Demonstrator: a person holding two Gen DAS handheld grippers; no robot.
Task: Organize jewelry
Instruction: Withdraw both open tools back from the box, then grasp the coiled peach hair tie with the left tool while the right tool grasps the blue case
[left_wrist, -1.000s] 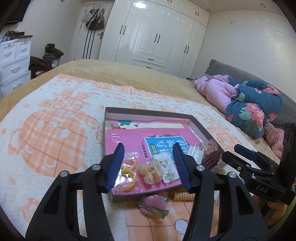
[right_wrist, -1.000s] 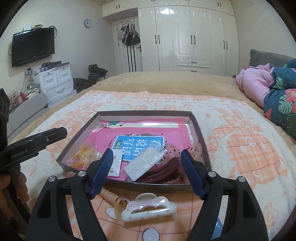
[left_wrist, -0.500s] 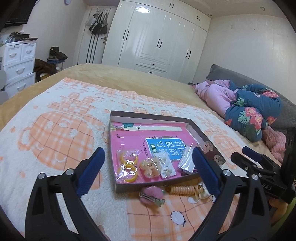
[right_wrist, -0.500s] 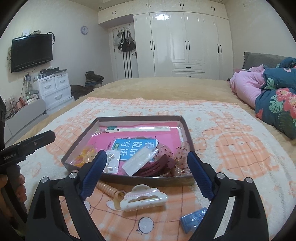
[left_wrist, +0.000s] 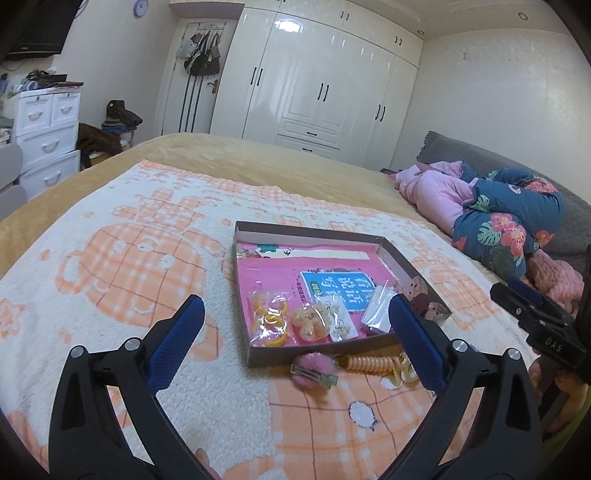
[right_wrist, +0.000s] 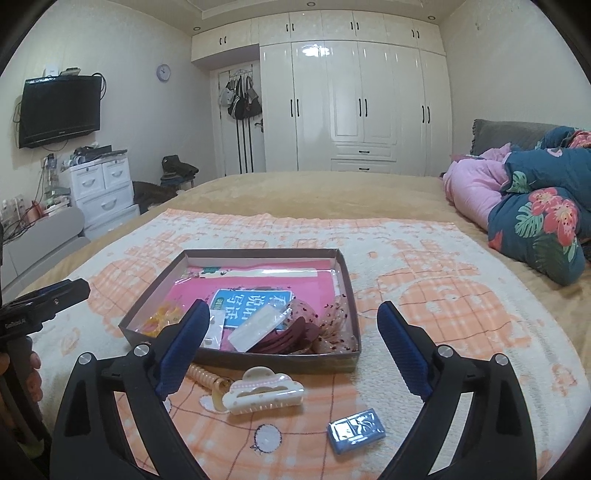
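A shallow brown box with a pink lining lies on the bed blanket. It holds bagged yellow rings, bagged earrings, a dark red hair claw and a clear packet. In front of the box lie a pink fluffy clip, a coiled peach hair tie, a white cloud hair claw and a small blue packet. My left gripper is open and empty, short of the box. My right gripper is open and empty above the white claw.
The orange and white blanket covers a tan bed. Pink and blue floral bedding is piled at the right. White wardrobes stand behind the bed, white drawers at the left.
Both grippers opened wide and drew back and up from the box. More of the blanket and the loose items in front of the box now show.
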